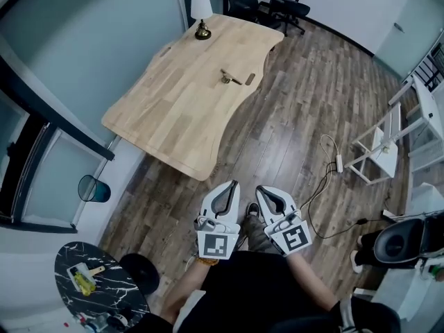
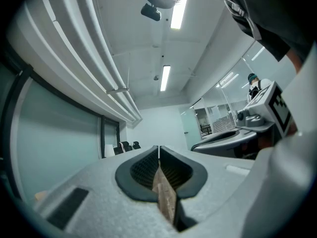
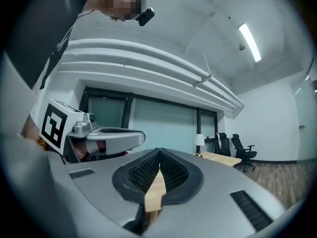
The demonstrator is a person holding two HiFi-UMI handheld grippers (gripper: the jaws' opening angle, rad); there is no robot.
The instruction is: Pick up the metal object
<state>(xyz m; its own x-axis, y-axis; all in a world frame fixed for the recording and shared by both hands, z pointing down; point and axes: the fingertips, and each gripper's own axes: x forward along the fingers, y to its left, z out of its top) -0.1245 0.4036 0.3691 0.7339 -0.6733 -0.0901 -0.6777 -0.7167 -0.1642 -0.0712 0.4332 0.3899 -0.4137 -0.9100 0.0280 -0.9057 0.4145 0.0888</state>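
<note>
At the far left a round black marble side table (image 1: 66,266) carries a small yellow thing (image 1: 84,281). Just above it stands a dark teal bin (image 1: 94,188); what it holds cannot be made out. The pale wooden tabletop (image 1: 173,116) fills the upper middle of the head view, with a white-shaded lamp (image 1: 201,12) at its far end. The metal object (image 1: 229,78) lies on the tabletop near its right edge, just beside a small brown piece (image 1: 250,79).

The left gripper (image 1: 233,184) and the right gripper (image 1: 261,190) are held side by side above the wooden floor (image 1: 291,116), short of the tabletop's near end. Both are well apart from the metal object. Each gripper's jaws are pressed together with nothing between them. The right gripper view shows the tabletop and lamp ahead.
</note>
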